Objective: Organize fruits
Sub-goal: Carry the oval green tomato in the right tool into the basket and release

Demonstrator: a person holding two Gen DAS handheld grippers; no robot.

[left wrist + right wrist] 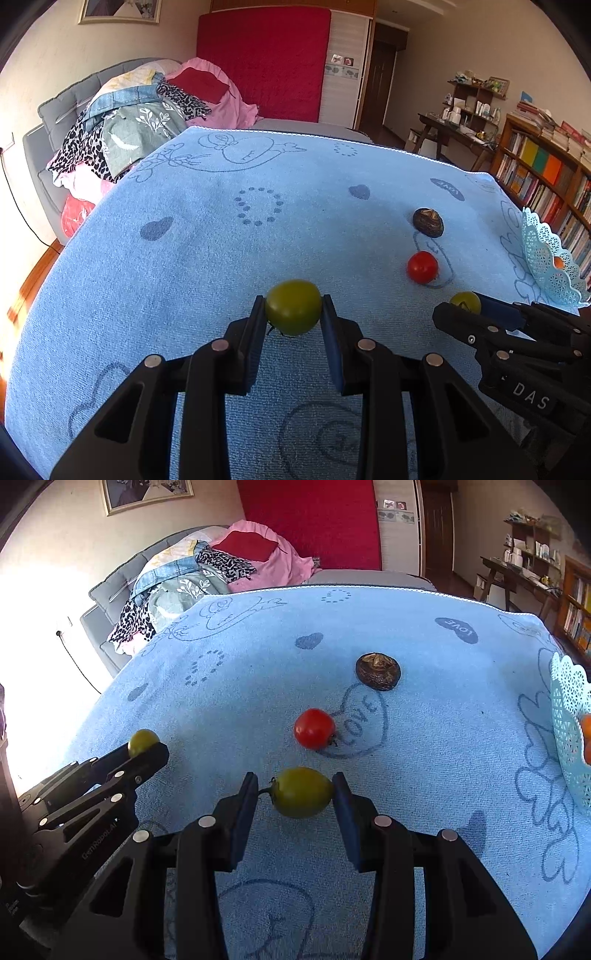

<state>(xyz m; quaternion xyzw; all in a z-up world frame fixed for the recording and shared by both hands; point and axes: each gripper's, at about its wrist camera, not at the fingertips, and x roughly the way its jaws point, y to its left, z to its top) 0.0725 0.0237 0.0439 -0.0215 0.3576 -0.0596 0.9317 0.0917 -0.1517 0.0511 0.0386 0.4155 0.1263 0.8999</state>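
The big blue towel with drawn hearts (221, 258) has lots of bare room on its left side. At its right edge sits a pale blue lacy plastic basket (570, 716) with something orange inside. The left gripper (293, 312) squeezes a round green tomato (293, 313). The right gripper (295, 794) is partly closed, its pads touching an oval green tomato (303, 793). A round red tomato (314, 728) and a dark brown wrinkled fruit (378, 671) lie just beyond.
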